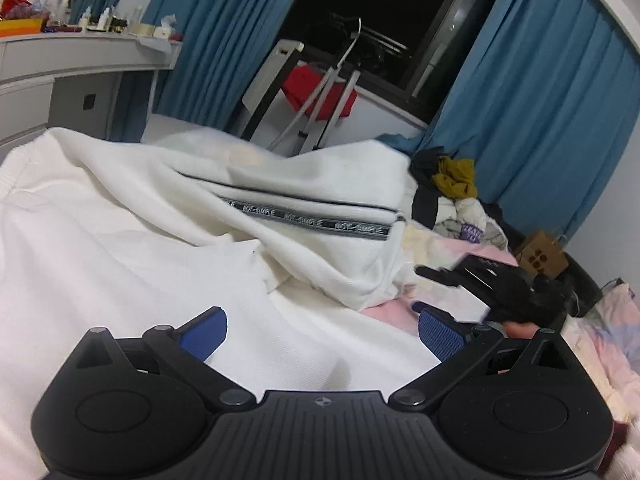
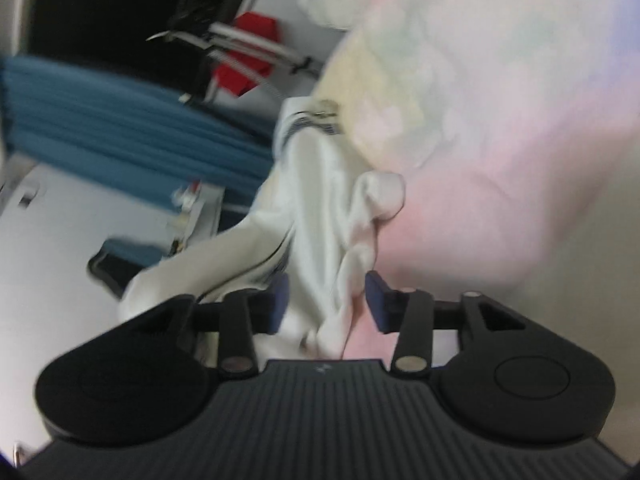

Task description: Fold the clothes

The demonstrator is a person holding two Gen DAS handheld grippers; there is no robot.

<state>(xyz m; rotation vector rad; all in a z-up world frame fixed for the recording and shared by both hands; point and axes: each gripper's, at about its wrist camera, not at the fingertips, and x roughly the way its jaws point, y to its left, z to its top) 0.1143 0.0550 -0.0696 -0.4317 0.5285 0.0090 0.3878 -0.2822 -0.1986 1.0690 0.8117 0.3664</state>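
A white garment (image 1: 160,240) with a grey "NOT SIMPLE" zipper band (image 1: 316,222) lies crumpled on the pastel bedsheet (image 1: 400,308). My left gripper (image 1: 322,334) is open, its blue pads just above the white cloth, holding nothing. The right gripper shows at the right in the left wrist view (image 1: 480,280), next to the garment's edge. In the blurred right wrist view my right gripper (image 2: 326,304) is open, with a bunched fold of the white garment (image 2: 320,208) between its jaws; the pads stand apart from the cloth.
A pile of dark, mustard and white clothes (image 1: 452,188) lies at the far right of the bed. A metal rack with a red item (image 1: 320,92), blue curtains (image 1: 540,100), a white desk with bottles (image 1: 80,52) and a cardboard box (image 1: 542,258) surround the bed.
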